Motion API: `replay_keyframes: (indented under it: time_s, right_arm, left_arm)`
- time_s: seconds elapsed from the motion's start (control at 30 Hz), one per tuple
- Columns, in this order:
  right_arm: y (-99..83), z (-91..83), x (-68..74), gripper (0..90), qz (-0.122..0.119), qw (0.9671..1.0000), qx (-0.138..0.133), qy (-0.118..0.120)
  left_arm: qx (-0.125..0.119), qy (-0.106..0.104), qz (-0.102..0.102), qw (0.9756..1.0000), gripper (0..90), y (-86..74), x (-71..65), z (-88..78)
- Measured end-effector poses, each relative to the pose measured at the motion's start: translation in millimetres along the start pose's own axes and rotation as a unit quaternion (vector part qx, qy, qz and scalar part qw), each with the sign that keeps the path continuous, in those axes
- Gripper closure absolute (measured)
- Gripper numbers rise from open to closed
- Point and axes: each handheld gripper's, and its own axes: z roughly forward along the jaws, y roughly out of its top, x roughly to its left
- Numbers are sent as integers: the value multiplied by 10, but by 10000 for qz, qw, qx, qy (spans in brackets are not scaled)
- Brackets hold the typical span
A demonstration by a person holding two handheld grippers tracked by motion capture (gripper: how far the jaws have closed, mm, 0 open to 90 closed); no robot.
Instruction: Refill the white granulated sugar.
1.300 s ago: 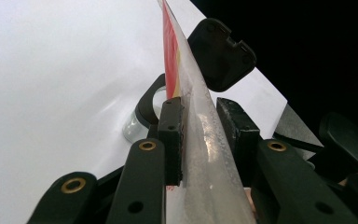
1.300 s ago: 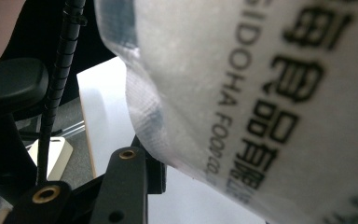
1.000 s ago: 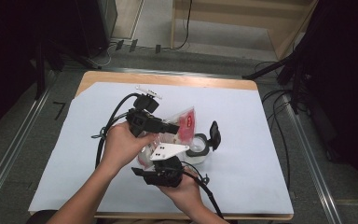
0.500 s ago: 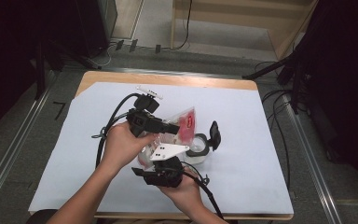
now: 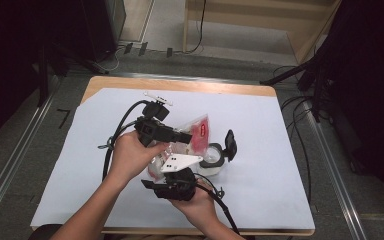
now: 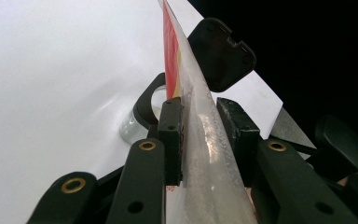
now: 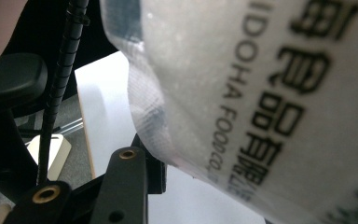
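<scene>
Near the counter's (image 5: 280, 130) middle, both tongs clamp a crinkly clear plastic pouch (image 5: 192, 135) with red print, left tongs (image 6: 200, 135) on its edge, right tongs (image 5: 177, 172) lower, above a glass jar (image 5: 212, 157) with its black lid flipped open.

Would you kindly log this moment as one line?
left gripper: shut on bag | right gripper: at bag | open-lidded jar: beside
</scene>
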Motion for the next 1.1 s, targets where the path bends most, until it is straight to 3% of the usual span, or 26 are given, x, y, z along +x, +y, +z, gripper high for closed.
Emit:
replay_keyframes:
  time_s: [0.43, 1.1]
  right_arm:
    - [4, -20, 2, 637, 23, 10000, 7, 22]
    - [17, -17, -5, 637, 48, 10000, -3, 42]
  left_arm:
    - [78, 107, 71, 9999, 724, 14, -48, -1]
    - [11, 70, 91, 9999, 714, 21, -57, -5]
